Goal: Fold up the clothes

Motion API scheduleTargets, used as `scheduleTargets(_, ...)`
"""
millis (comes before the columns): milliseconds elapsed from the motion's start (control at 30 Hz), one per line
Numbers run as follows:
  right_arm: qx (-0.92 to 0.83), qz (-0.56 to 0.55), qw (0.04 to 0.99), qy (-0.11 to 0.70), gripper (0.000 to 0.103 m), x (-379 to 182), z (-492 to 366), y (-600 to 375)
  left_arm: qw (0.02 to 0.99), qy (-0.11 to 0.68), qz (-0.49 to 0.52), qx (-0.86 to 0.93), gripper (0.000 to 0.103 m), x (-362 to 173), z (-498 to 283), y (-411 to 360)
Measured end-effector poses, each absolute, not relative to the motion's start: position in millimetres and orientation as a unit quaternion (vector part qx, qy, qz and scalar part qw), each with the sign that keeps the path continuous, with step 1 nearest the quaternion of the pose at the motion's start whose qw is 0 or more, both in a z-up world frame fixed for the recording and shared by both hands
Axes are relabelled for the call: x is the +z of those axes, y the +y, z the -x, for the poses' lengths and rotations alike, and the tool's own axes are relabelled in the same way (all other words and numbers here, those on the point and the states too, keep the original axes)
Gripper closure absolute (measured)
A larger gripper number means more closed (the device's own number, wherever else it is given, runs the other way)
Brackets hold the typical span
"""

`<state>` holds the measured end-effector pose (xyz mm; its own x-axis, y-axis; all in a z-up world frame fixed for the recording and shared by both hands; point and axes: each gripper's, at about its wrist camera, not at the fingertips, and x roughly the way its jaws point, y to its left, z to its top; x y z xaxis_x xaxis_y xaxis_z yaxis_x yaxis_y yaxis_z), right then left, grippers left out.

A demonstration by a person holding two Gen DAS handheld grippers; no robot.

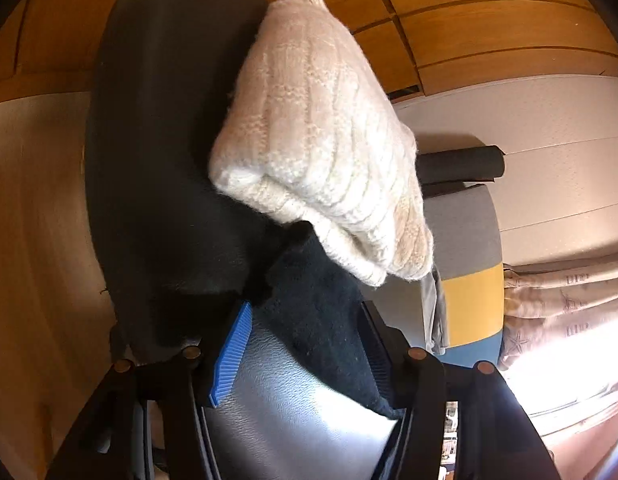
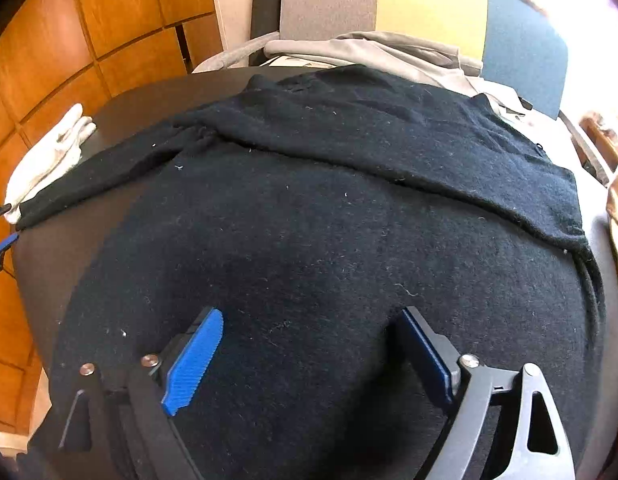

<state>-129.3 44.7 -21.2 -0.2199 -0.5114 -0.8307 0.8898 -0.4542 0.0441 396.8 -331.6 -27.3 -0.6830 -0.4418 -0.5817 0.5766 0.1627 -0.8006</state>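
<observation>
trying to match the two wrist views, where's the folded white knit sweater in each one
Left wrist view: the white knit sweater fills the upper centre, lying on the dark table.
Right wrist view: the same sweater is a small pale bundle at the far left edge, beside the black sweater's sleeve.
Shared landmark: the grey, yellow and blue chair back.

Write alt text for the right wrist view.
A black sweater lies spread over a dark table, one sleeve folded across it. The right gripper hovers above it, jaws open. A white garment sits at the table's left edge.
</observation>
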Motion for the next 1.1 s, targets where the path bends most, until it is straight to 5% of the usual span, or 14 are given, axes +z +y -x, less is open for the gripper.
scheduleTargets(167, -0.747, -0.407, 0.472, 0.232, 0.002, -20.9, 122.6, 42.6, 0.421, 0.657, -0.052, -0.623, 0.050, -23.5, -381.7, -333.9)
scheduleTargets(233, -0.748, -0.404, 0.473, 0.233, 0.000, -22.2, 121.6, 41.5, 0.429, 0.661, -0.054, -0.613, 0.065, -25.5, -373.4, -336.5)
scheduleTargets(267, -0.748, -0.403, 0.473, 0.233, 0.000, -22.4, 121.1, 41.8, 0.432, 0.666, -0.055, -0.606, 0.088, -28.3, -369.5, -338.3)
scheduleTargets(300, -0.748, -0.402, 0.474, 0.232, 0.000, -22.4, 121.1, 42.4, 0.431, 0.675, -0.049, -0.597, 0.100, -33.3, -367.9, -339.3)
scheduleTargets(700, -0.745, -0.409, 0.477, 0.225, 0.000, -18.0, 123.1, 42.6, 0.440, 0.644, -0.028, -0.625, 0.099, -5.7, -346.7, -339.3)
scheduleTargets(833, -0.761, -0.387, 0.477, 0.210, 0.007, 9.6, 138.6, 29.6, 0.421, 0.624, -0.010, -0.658, 0.099, 24.6, -336.4, -338.9)
scheduleTargets(1100, -0.806, -0.400, 0.382, 0.213, 0.007, -2.7, 218.7, -20.7, 0.381, 0.606, -0.001, -0.699, 0.099, 71.6, -304.0, -356.4)
